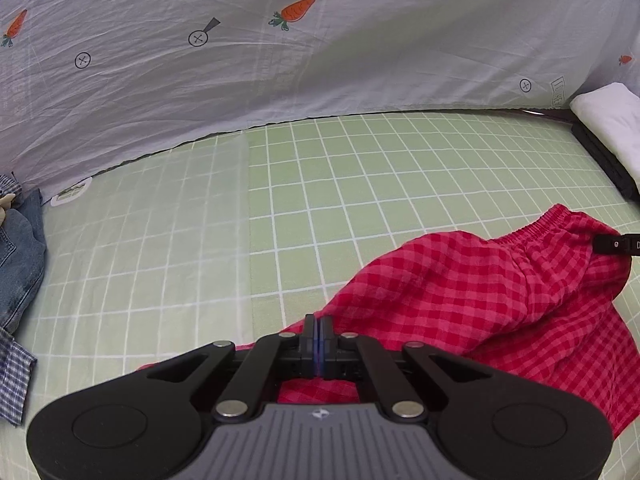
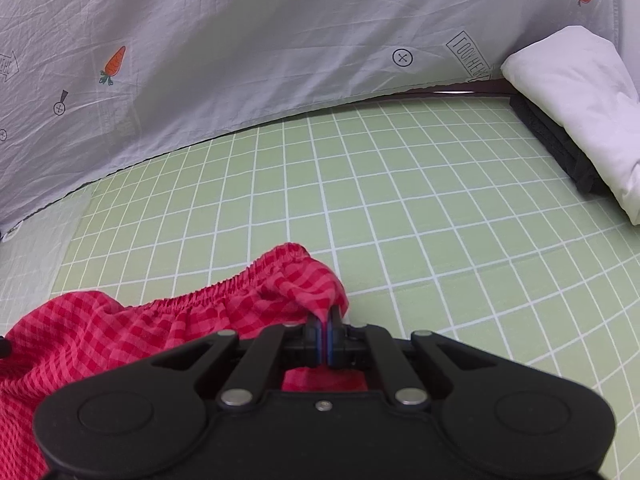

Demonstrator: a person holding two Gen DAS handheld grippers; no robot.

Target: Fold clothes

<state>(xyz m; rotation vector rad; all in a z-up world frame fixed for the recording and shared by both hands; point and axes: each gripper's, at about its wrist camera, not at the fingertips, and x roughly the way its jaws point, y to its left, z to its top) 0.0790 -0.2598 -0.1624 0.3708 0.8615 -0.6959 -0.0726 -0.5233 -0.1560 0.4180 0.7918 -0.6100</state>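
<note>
Red checked shorts (image 1: 480, 292) with an elastic waistband hang bunched over the green grid sheet (image 1: 320, 184). My left gripper (image 1: 318, 322) is shut on an edge of the red fabric, low in the left wrist view. The right gripper (image 1: 616, 245) shows at that view's right edge, pinching the waistband end. In the right wrist view the red checked shorts (image 2: 160, 320) spread to the left, and my right gripper (image 2: 329, 316) is shut on a fold of cloth just below the waistband. Fabric under both gripper bodies is hidden.
A grey printed sheet (image 1: 280, 48) with carrots rises behind the bed. Folded white cloth (image 2: 580, 108) lies on a dark folded item (image 2: 560, 148) at the right. Blue denim (image 1: 20, 256) and a blue checked garment (image 1: 16, 376) lie at the left edge.
</note>
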